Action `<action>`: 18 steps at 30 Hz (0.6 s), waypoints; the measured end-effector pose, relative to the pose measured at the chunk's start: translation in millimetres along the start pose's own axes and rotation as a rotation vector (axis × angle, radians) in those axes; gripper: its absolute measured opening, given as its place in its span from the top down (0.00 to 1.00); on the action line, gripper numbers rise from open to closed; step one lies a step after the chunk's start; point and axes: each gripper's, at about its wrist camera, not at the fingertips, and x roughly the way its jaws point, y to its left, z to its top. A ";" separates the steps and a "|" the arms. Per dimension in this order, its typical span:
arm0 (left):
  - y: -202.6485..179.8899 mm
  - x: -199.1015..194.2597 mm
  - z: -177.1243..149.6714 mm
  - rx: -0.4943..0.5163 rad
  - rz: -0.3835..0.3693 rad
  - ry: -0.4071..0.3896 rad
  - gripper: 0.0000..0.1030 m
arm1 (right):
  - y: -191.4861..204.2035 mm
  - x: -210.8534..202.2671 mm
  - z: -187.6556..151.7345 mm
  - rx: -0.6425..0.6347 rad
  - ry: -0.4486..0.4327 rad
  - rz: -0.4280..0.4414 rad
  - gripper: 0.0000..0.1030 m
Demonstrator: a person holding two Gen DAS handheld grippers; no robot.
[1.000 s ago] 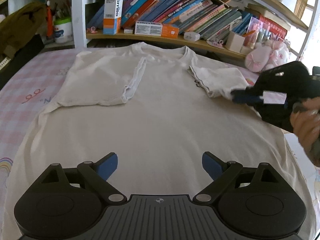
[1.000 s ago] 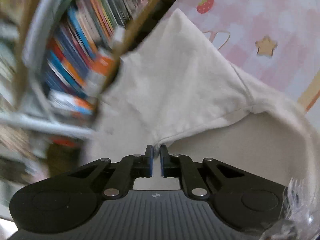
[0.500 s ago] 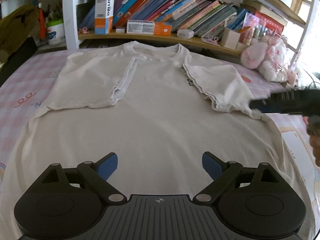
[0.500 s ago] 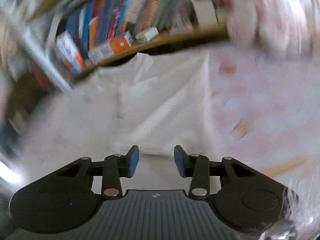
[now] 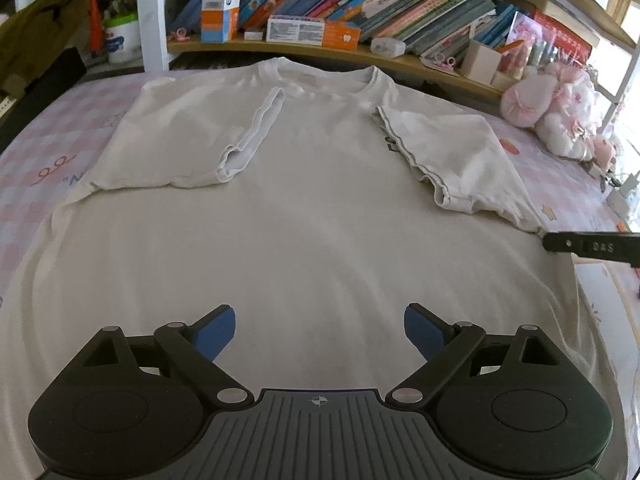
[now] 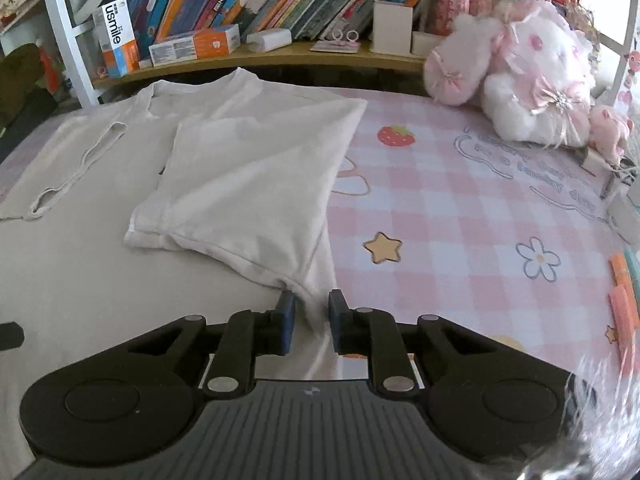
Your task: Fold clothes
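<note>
The cream T-shirt (image 5: 320, 208) lies flat on the pink checked sheet (image 6: 460, 208), collar toward the bookshelf (image 5: 360, 46), both sleeves folded inward. The left gripper (image 5: 320, 330) hovers wide. The right gripper (image 6: 310, 316), which earlier pinched the sleeve, is narrowing around the shirt's side edge.

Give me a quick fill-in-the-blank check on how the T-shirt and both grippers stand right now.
1. Both sleeves of the white T-shirt are folded ____ onto its chest.
2. The left gripper hangs over the shirt's lower part with its jaws wide ____.
3. The right gripper is closing its jaws around the shirt's side edge just below the ____ sleeve.
4. The pink plush toy sits on the checked bedsheet in front of the ____.

Missing words: inward; open; right; bookshelf
</note>
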 end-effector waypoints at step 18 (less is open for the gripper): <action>-36.9 -5.7 -4.8 0.017 0.047 -0.007 0.09 | -44.9 3.5 21.2 0.290 -0.001 0.213 0.67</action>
